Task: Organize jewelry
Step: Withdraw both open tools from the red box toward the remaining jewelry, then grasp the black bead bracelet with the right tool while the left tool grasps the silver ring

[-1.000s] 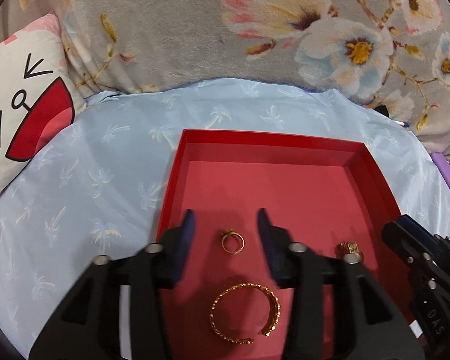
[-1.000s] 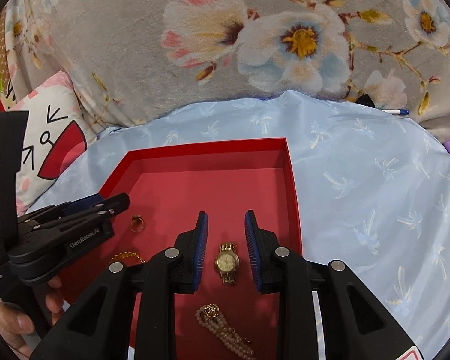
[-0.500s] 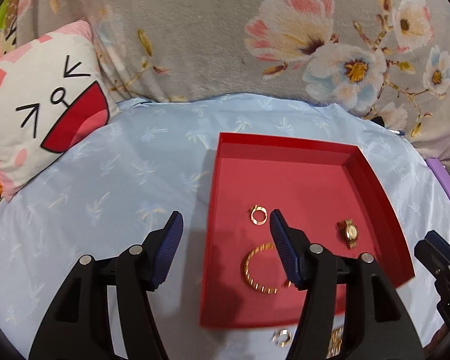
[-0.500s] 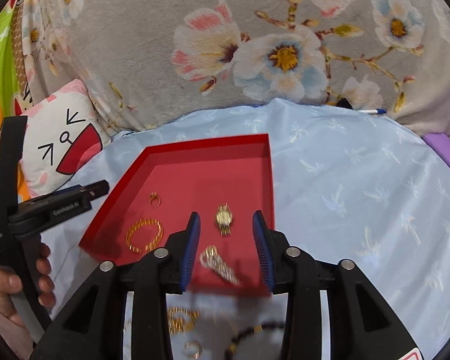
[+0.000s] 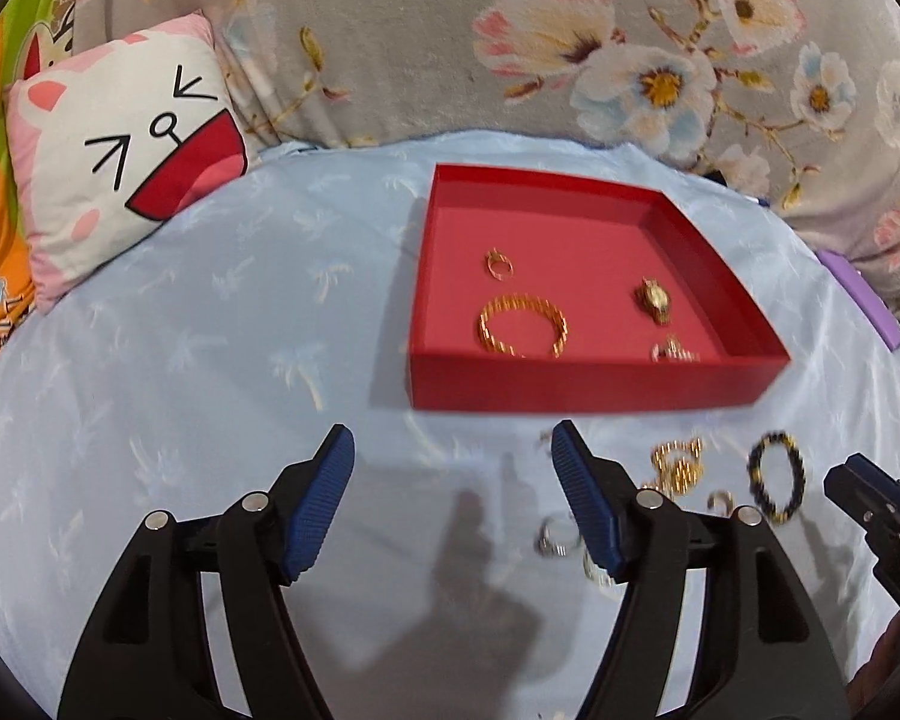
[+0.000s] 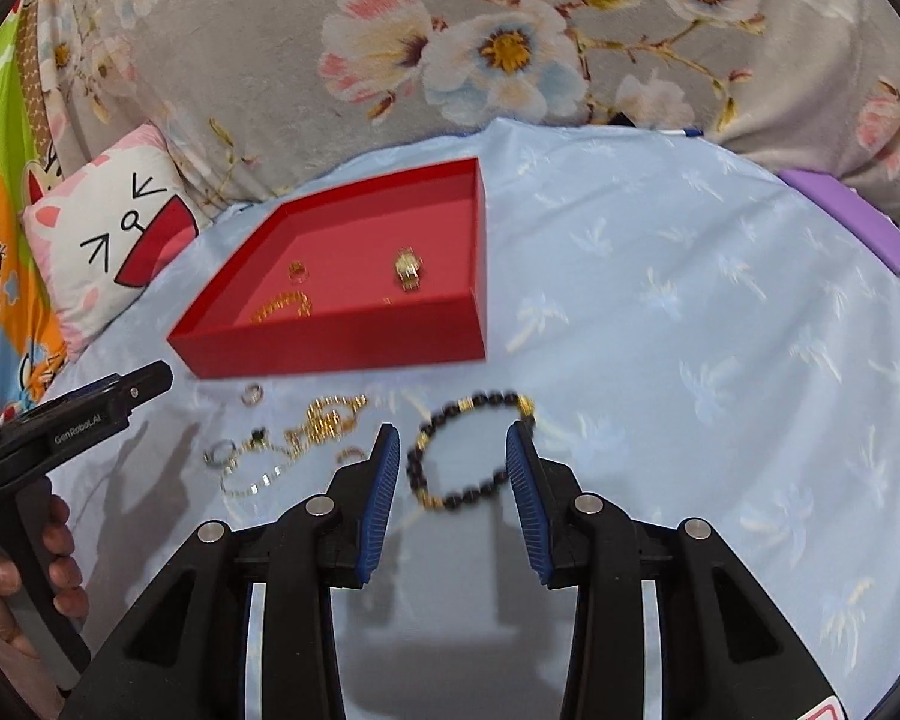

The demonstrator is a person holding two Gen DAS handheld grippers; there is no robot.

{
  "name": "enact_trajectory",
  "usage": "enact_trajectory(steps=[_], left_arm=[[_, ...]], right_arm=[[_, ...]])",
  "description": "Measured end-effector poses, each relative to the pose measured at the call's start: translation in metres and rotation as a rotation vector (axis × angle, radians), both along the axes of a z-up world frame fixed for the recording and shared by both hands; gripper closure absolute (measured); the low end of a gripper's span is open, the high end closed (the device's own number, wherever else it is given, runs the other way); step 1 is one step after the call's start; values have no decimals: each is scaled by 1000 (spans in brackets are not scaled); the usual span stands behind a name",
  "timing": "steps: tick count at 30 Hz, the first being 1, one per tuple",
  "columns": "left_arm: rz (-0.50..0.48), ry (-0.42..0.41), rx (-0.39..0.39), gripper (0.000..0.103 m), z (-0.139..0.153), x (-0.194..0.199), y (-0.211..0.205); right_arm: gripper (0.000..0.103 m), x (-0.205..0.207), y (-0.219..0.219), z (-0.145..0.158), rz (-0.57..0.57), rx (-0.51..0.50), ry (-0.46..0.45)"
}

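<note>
Four pieces already lay in the red tray [image 5: 594, 387]; several waited outside. The right gripper [image 6: 453, 459] was open around the bead bracelet [image 6: 471, 450], the left gripper [image 5: 450, 504] open, empty.

Watch [image 5: 655, 298], bangle [image 5: 522, 326] in tray [image 5: 588, 385]; bead bracelet [image 6: 471, 450] before tray.

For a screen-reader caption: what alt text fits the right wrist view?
Open right gripper hovers over a black beaded bracelet on pale blue cloth, beside tangled gold chains. Behind, a red tray holds a gold watch.
</note>
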State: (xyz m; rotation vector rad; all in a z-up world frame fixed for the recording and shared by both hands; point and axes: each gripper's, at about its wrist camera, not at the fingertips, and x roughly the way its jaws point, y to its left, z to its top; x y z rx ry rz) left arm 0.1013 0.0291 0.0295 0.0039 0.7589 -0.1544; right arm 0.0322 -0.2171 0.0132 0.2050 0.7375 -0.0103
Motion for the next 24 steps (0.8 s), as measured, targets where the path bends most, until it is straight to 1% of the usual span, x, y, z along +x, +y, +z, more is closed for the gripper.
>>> enact_trajectory(steps=[4,7,12,15,19,21,24], left_arm=[[-13,30,-1,34,-17,-12,-6],[-25,48,-8,34,-24,-15,-9],[-37,39,5,34,-28,-20,-13],[-41,38,-2,34,-28,-21,-12],[-38,49,-22,34,-29,-21,-9],[-33,60,-38,34,-31,-19,-6],[-27,69,-56,34,-32,-18,-2]], right_arm=[[66,-8,1,-14,-3,12,39],[66,-7,8,-20,1,-16,56],[66,-1,15,-26,4,-50,96],[66,2,10,-28,-17,-38,115],[66,6,-6,-27,-69,16,107],[66,12,-12,-27,-98,23,114],[66,22,-15,-29,-110,22,131]])
